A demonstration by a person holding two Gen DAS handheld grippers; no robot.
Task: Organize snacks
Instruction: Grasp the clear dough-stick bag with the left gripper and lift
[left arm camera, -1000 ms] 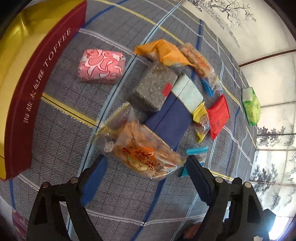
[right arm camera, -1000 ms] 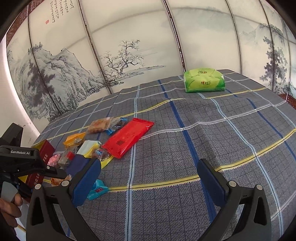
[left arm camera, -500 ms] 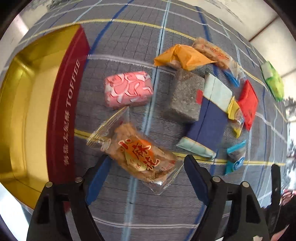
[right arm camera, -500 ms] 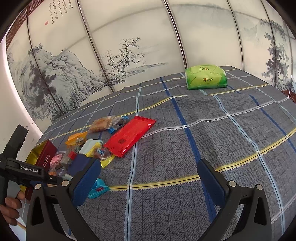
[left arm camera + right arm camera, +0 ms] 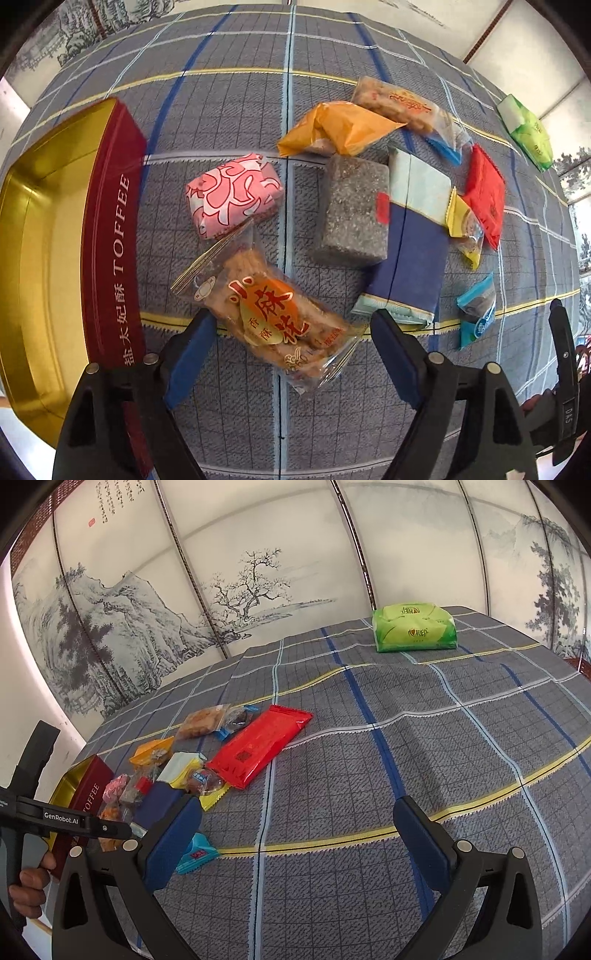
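Note:
A clear packet of fried dough twists with an orange label (image 5: pixel 266 314) sits between the blue pads of my left gripper (image 5: pixel 288 321), over the checked cloth beside the open red and gold toffee tin (image 5: pixel 110 236). Both pads touch the packet's edges while the jaws are opening. Just beyond lie a pink wrapped sweet (image 5: pixel 232 195), a grey block (image 5: pixel 354 210), a dark blue packet (image 5: pixel 410 266), an orange packet (image 5: pixel 340 127) and a red packet (image 5: pixel 484 195). My right gripper (image 5: pixel 295 805) hangs open over bare cloth, with the snack pile (image 5: pixel 192 768) to its left.
A green tissue pack (image 5: pixel 413 631) lies at the far end of the cloth. A small blue packet (image 5: pixel 195 853) rests by the right gripper's left finger. A hand (image 5: pixel 29 886) holds the left gripper's handle at the left edge. Painted screen panels stand behind.
The dough-twist packet has travelled with my left gripper off the dark blue packet to a spot next to the tin and pink sweet, while the gripper rolled. The right gripper stayed put.

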